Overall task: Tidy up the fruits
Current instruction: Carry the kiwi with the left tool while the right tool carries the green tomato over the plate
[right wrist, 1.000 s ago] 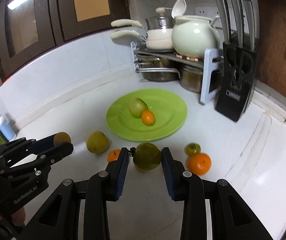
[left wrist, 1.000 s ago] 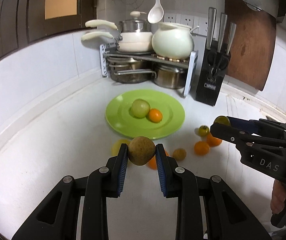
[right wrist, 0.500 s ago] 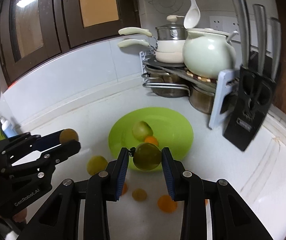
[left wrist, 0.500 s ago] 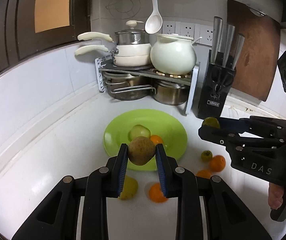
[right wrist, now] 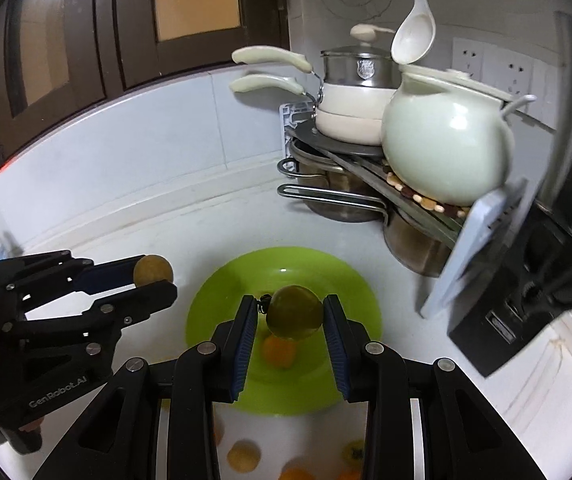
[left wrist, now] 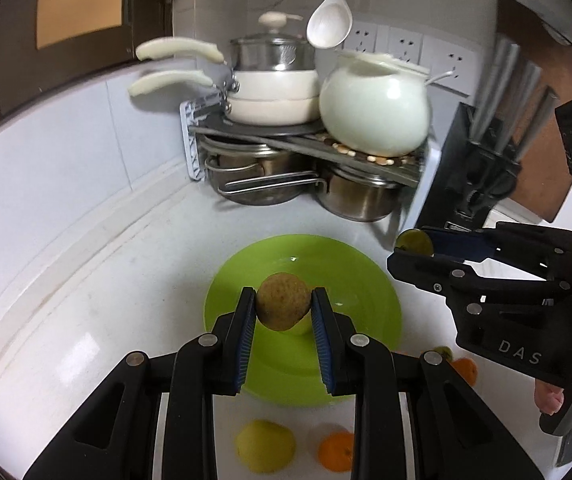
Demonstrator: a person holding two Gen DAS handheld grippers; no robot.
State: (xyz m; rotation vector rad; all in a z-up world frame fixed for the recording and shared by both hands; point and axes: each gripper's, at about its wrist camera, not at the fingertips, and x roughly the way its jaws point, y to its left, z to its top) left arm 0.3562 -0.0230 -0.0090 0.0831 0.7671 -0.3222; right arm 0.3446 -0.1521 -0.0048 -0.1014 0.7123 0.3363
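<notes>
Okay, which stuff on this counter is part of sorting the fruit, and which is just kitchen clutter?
Part of the job:
- brown fruit in the left gripper
- green fruit in the right gripper
- green plate
- loose oranges and yellow fruit on the counter

Just lying about:
- pot rack
- white pot
- knife block
- hanging ladle

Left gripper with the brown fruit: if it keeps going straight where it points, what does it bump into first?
Probably the green plate. The left gripper, shut on the brown fruit, points down at it; a pale fruit lies there too, so depth is unclear.
</notes>
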